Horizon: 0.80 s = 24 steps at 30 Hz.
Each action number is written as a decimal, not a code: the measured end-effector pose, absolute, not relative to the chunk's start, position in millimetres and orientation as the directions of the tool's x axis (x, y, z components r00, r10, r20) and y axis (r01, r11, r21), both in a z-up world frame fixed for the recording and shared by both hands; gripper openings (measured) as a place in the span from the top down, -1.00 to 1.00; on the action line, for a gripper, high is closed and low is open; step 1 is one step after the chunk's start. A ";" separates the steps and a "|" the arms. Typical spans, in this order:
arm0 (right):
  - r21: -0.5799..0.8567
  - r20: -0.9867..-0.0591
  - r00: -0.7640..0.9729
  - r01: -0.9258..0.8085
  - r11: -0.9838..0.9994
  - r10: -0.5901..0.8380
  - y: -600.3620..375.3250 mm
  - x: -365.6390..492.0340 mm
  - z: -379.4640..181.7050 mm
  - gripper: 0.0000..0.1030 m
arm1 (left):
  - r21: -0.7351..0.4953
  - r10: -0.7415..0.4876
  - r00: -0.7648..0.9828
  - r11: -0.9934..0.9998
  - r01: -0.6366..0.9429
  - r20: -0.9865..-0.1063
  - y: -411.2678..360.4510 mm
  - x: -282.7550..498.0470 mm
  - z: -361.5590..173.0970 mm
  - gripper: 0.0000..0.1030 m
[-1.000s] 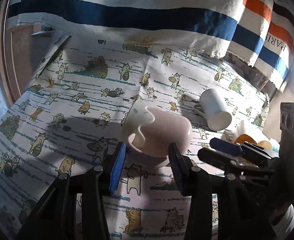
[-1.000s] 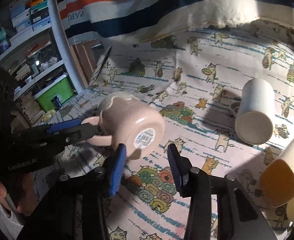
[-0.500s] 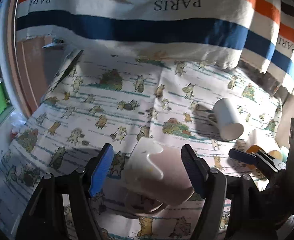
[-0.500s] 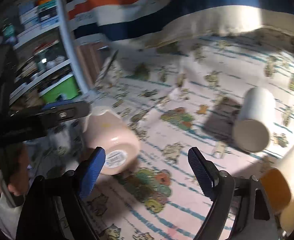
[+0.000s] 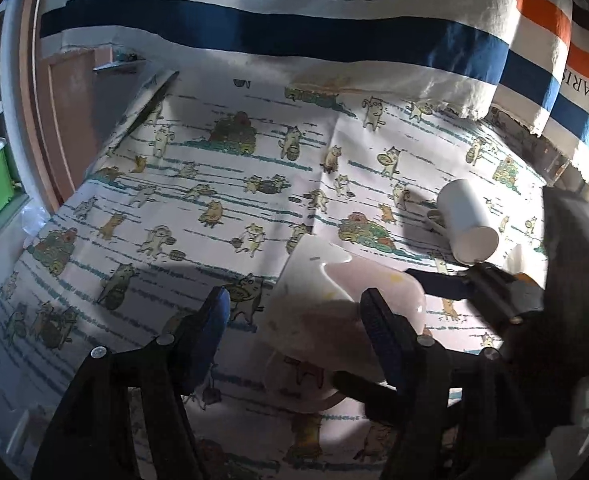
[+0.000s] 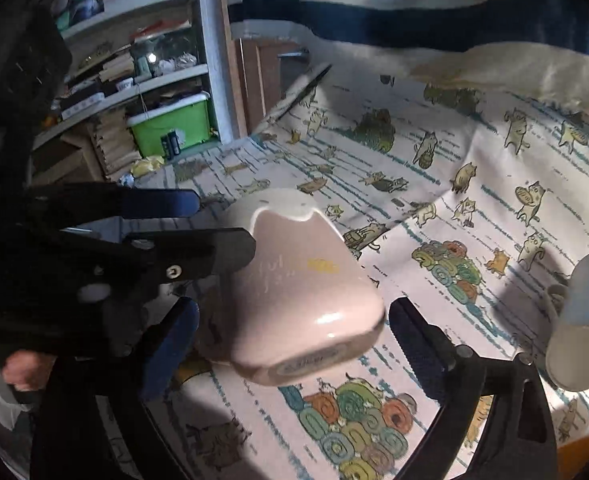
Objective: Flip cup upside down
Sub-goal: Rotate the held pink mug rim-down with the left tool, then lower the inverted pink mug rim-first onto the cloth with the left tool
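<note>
My left tongs point(image 5: 294, 312) and right tongs point(image 6: 294, 324) both gape wide around the pink cup point(image 6: 302, 292), tilted base-up over the cat-print desk point(image 5: 222, 184). At three o'clock a white mug point(image 5: 468, 220) lies toppled; the striped PARIS cloth point(image 5: 334, 12) crowds twelve.

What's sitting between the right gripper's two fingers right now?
The pink cup, lying on its side with its base toward the camera, sits between the open right gripper fingers. The right wrist view shows this.

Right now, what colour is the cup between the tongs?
Pale pink ceramic cup with white rim; clearest in right wrist view.
</note>
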State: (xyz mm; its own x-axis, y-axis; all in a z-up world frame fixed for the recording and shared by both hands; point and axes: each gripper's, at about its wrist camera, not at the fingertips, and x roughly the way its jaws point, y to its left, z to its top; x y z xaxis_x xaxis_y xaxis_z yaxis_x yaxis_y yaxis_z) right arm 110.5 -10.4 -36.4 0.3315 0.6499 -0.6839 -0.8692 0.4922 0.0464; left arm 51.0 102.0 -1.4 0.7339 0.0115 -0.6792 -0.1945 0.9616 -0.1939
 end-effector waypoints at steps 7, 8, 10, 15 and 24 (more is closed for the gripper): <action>0.082 -0.683 0.333 -0.849 0.522 0.650 -23.4 113.9 -38.2 -0.73 | -0.210 -0.007 0.735 0.960 -0.184 -0.678 102.1 51.9 -1.8 -0.31; 0.085 -0.684 0.337 -0.844 0.530 0.646 -27.3 113.0 -37.8 -0.73 | -0.205 -0.004 0.739 0.962 -0.182 -0.674 100.8 51.0 -1.6 -0.33; 0.083 -0.685 0.356 -0.829 0.554 0.636 -38.3 110.7 -37.3 -0.73 | -0.193 0.003 0.739 0.965 -0.180 -0.674 98.6 51.1 -2.0 -0.33; 0.064 -0.680 0.446 -0.755 0.653 0.582 -70.6 112.2 -33.9 -0.73 | -0.166 0.009 0.737 0.972 -0.164 -0.676 91.2 52.8 -4.7 -0.33; 0.029 -0.696 0.454 -0.756 0.654 0.556 -90.0 106.0 -36.1 -0.74 | -0.127 -0.011 0.733 0.987 -0.102 -0.681 75.8 55.1 -11.6 0.01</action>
